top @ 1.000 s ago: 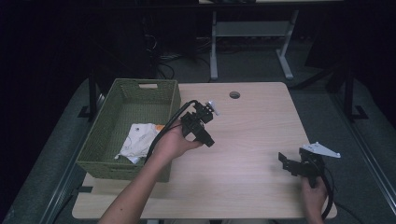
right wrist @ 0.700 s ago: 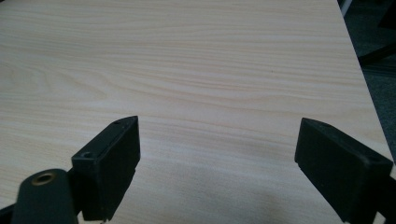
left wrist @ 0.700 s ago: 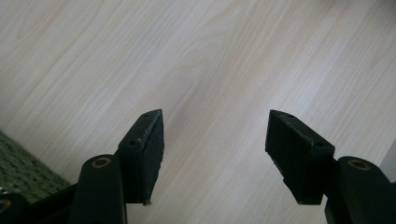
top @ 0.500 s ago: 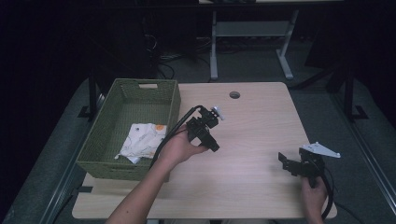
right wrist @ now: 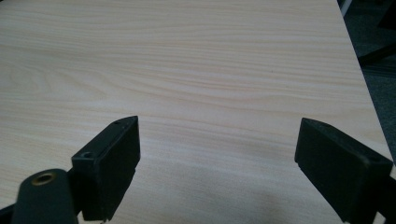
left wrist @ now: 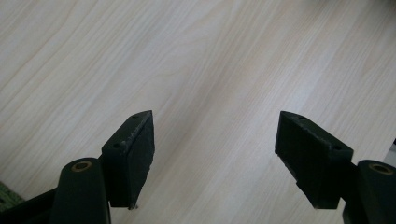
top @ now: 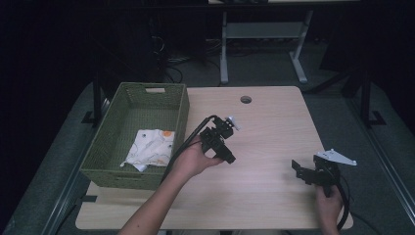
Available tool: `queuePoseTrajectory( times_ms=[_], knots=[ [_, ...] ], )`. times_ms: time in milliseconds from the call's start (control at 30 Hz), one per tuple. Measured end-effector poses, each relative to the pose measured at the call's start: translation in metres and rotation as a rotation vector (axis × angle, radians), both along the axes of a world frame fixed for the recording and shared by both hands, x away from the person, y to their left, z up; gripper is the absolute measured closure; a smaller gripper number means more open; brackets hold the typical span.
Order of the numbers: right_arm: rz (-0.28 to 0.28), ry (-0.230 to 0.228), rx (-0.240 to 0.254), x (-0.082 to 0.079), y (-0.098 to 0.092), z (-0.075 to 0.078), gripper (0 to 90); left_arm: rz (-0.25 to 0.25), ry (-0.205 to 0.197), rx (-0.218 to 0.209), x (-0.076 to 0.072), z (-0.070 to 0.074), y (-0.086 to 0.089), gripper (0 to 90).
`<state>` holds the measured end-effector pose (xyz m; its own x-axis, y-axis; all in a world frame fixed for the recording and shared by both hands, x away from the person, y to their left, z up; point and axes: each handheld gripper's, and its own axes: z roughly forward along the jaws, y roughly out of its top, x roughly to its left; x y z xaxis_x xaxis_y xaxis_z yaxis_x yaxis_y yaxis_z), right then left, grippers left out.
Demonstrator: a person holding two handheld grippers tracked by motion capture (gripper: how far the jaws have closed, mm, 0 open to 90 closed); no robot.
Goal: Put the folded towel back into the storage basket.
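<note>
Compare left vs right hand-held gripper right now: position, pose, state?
The left hand-held gripper is held over the table near its middle, just right of the basket; the right hand-held gripper sits by the table's near right corner. The left points away from the basket; the right points toward the left one. Shared: both open, jaws wide apart, nothing between them, bare wood ahead.

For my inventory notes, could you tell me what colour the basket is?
The woven basket is olive green; the high view shows it best.
</note>
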<state>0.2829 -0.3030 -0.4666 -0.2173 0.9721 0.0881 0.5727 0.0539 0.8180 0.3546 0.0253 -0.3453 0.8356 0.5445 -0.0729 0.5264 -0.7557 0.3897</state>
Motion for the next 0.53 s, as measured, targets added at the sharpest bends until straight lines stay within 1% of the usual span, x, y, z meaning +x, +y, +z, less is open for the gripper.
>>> queuePoseTrajectory(
  times_ms=[133,267,433,533],
  knots=[
    [-0.002,0.000,0.000,-0.0001,0.0000,0.0001,13.7,-0.008,-0.001,-0.005,-0.0020,-0.0020,-0.0023,28.6],
    [-0.004,0.000,0.001,-0.0002,0.0001,0.0001,13.7,-0.008,0.006,-0.011,-0.0044,-0.0073,-0.0048,28.5],
    [-0.004,0.000,0.000,-0.0001,0.0001,0.0000,13.7,-0.009,0.010,-0.014,-0.0066,-0.0090,-0.0053,28.5],
    [-0.004,-0.002,-0.003,-0.0001,-0.0001,0.0001,13.7,-0.013,0.006,-0.025,-0.0086,-0.0097,-0.0052,28.4]
  ],
)
